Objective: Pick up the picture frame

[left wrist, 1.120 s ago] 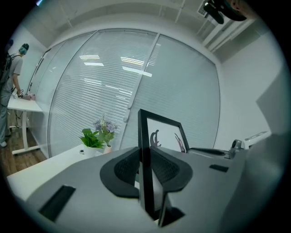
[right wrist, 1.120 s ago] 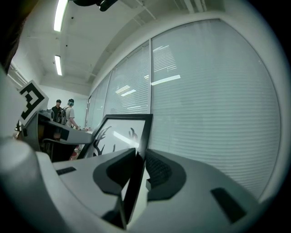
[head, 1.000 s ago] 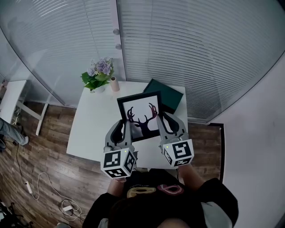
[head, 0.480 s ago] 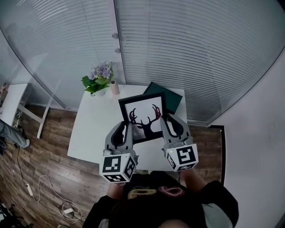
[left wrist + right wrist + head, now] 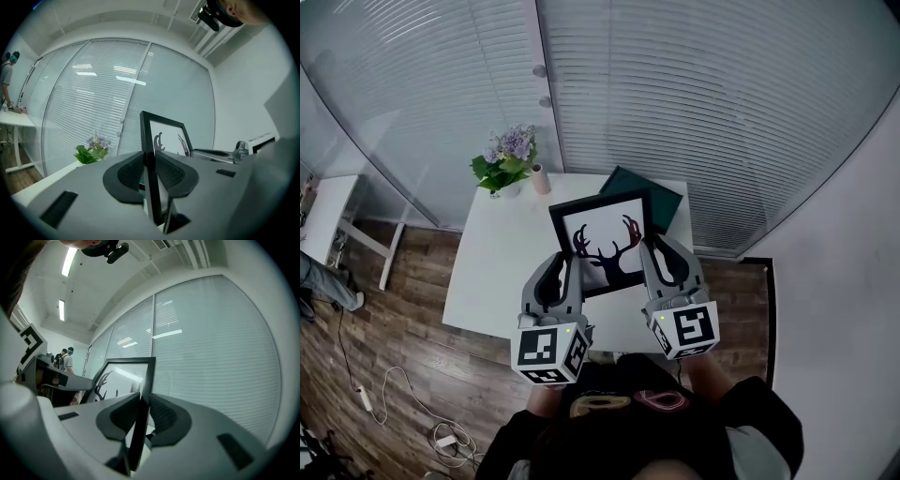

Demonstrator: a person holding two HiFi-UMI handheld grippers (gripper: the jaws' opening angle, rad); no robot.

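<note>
The black picture frame (image 5: pixel 602 243) with a dark antler print on white hangs lifted above the white table (image 5: pixel 497 272), tilted upright between both grippers. My left gripper (image 5: pixel 569 265) is shut on its left edge. In the left gripper view the frame (image 5: pixel 151 154) stands edge-on between the dark pads (image 5: pixel 129 176). My right gripper (image 5: pixel 649 251) is shut on the right edge. In the right gripper view the frame (image 5: pixel 123 376) rises between the pads (image 5: pixel 161 417), its print facing left.
A dark green flat box (image 5: pixel 652 195) lies at the table's far right corner behind the frame. A pot of purple flowers (image 5: pixel 506 161) and a small pink cup (image 5: pixel 541 178) stand at the far left corner. Glass walls with blinds run behind the table. Wood floor with cables lies to the left.
Both grippers have lifted the frame a little and carried it slightly away from me; its top edge now overlaps more of the green box. Both grips are unchanged.
</note>
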